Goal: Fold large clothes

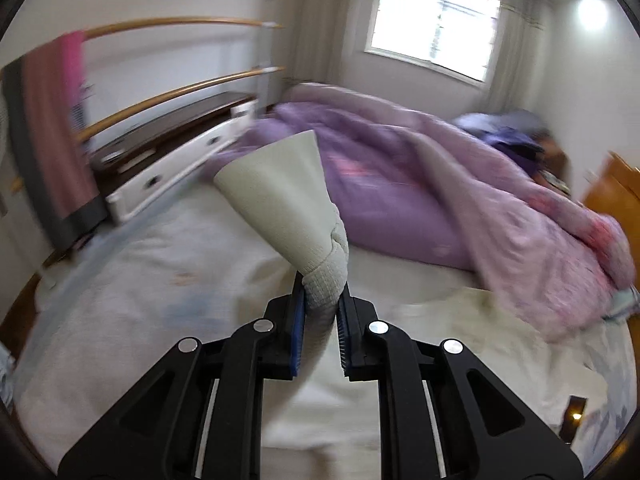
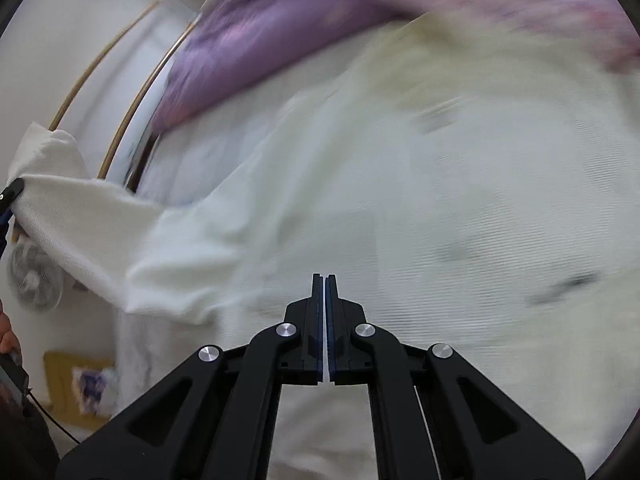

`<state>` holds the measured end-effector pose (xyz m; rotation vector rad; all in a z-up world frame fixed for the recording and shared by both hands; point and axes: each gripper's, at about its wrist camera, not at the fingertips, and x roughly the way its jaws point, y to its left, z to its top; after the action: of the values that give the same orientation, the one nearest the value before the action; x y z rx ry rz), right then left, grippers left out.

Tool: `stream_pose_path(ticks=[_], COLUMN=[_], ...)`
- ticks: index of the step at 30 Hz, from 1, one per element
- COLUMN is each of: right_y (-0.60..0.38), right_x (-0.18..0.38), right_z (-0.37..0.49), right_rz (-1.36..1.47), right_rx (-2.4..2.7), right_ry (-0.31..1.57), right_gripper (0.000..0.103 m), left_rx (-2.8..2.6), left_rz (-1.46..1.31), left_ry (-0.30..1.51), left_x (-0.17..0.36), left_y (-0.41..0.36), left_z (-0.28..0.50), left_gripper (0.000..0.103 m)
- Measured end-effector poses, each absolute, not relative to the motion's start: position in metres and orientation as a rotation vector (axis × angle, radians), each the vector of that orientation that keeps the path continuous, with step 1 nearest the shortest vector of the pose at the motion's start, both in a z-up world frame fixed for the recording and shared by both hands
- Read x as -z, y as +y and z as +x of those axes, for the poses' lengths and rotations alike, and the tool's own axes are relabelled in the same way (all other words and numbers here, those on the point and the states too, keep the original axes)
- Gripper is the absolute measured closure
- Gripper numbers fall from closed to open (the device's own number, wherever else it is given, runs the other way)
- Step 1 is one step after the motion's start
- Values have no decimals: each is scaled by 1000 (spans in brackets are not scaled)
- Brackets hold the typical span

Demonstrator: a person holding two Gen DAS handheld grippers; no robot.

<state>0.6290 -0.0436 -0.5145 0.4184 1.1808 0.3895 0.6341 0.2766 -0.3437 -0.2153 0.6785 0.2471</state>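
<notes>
A large cream knit garment (image 2: 460, 208) lies spread on the bed. My left gripper (image 1: 322, 300) is shut on its sleeve (image 1: 280, 196), which stands up above the jaws with the cuff end open. In the right wrist view the same sleeve (image 2: 80, 208) stretches up to the left, where the left gripper's finger (image 2: 12, 192) shows at the frame edge. My right gripper (image 2: 324, 284) is shut, its jaws together with nothing visible between them, just above the garment's body. The view is motion-blurred.
A purple and pink duvet (image 1: 420, 184) is heaped at the back of the bed (image 1: 120, 280). A curved wooden rail (image 1: 168, 96) and white drawers (image 1: 180, 160) stand on the left, with a pink and grey towel (image 1: 52, 128). A fan (image 2: 36, 276) stands on the floor.
</notes>
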Motion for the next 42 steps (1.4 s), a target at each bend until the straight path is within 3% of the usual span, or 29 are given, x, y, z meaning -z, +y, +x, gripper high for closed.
stream_pose_path(ticks=[8, 16, 19, 21, 22, 23, 24, 29, 39, 40, 42], right_y=[-312, -500, -541, -558, -568, -579, -588, -611, -625, -628, -633], right_x=[482, 521, 537, 548, 554, 562, 569, 598, 623, 626, 629], right_z=[596, 546, 535, 534, 531, 529, 528, 536, 569, 572, 577], right_rz=[506, 752, 823, 871, 903, 940, 965, 1090, 1178, 1189, 1197], right_rx=[-13, 292, 365, 388, 397, 420, 445, 454, 475, 474, 471], right_ry=[1016, 948, 935, 931, 926, 919, 910, 877, 790, 778, 773], right_gripper=[98, 90, 83, 73, 62, 51, 49, 47, 45, 46, 68], left_rx=[10, 163, 171, 183, 197, 213, 220, 246, 32, 38, 44], left_rz=[-42, 180, 200, 208, 207, 193, 171, 66, 81, 108, 140], left_ry=[788, 982, 1073, 1123, 1131, 1123, 1092, 1015, 1248, 1277, 1306], left_x=[414, 539, 574, 588, 591, 591, 585, 565, 633, 644, 660], left_y=[16, -143, -159, -162, -162, -163, -160, -150, -115, -118, -122], left_z=[706, 720, 717, 717, 715, 712, 708, 704, 739, 741, 742], left_gripper=[89, 89, 88, 82, 75, 42, 16, 12, 13, 13, 13])
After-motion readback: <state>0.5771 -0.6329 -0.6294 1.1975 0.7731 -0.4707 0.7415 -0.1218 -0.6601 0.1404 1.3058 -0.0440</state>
